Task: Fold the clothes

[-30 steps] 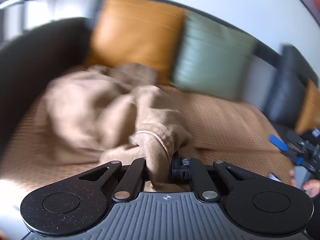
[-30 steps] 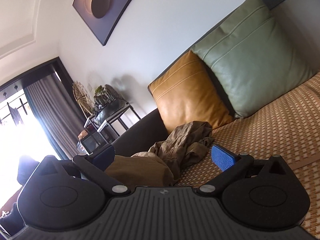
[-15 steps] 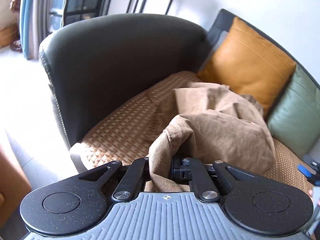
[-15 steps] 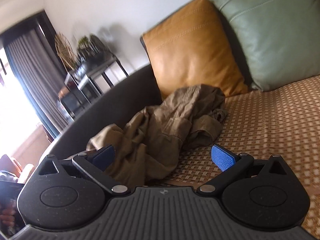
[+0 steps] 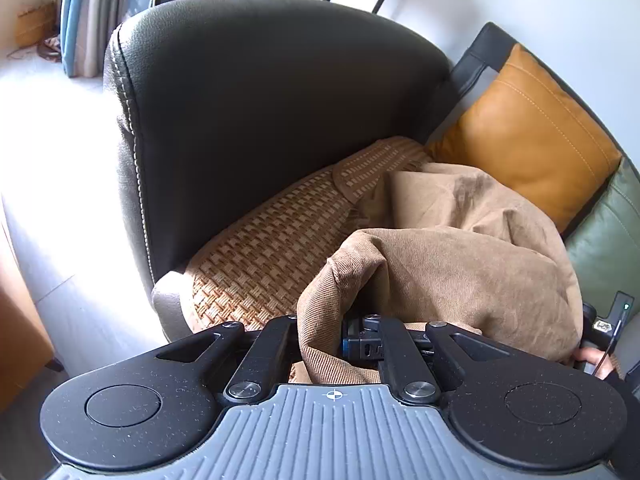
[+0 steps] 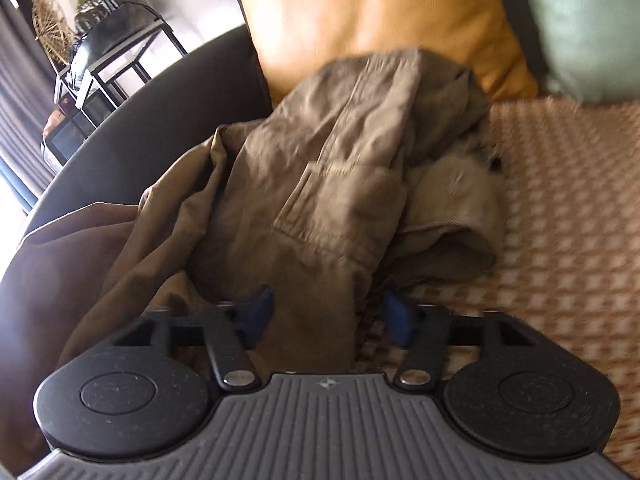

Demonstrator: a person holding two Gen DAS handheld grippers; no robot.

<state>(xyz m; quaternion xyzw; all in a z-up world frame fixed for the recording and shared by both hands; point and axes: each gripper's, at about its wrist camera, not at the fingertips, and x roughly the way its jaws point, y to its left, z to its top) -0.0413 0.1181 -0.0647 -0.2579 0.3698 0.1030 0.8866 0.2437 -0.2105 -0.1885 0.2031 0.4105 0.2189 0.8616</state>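
A: Sofa (image 5: pixel 256 128) first. Dark armrest, woven mat (image 5: pixel 272 248) on the seat, orange cushion (image 5: pixel 520 136) and green cushion (image 5: pixel 608 248) against the back. The clothes sit at the armrest end, in front of the orange cushion.

B: Two garments, as far as I can tell. The tan corduroy garment (image 5: pixel 460 264) is bunched in a mound on the mat, and the left hand-held gripper (image 5: pixel 320 344) is clamped tight on a hem of it. The thinner olive garment (image 6: pixel 340 168) is crumpled on the mat next to it.

A: Risk there: both are one heap. Pulling one could drag the other along, or off the front edge of the seat.

B: Right hand-held gripper (image 6: pixel 326 316): jaws closing, a strip of the olive cloth running between the blue pads (image 6: pixel 260 312). The left pad looks to touch it; the right pad stands clear, so no grip yet in my judgement.

A: The view is blurred, so I cannot tell how many layers lie in there. It might pinch a random fold, not an edge, and then the garment will not spread flat.

B: Smaller worry: a shallow bite could slip out under the cloth's weight.
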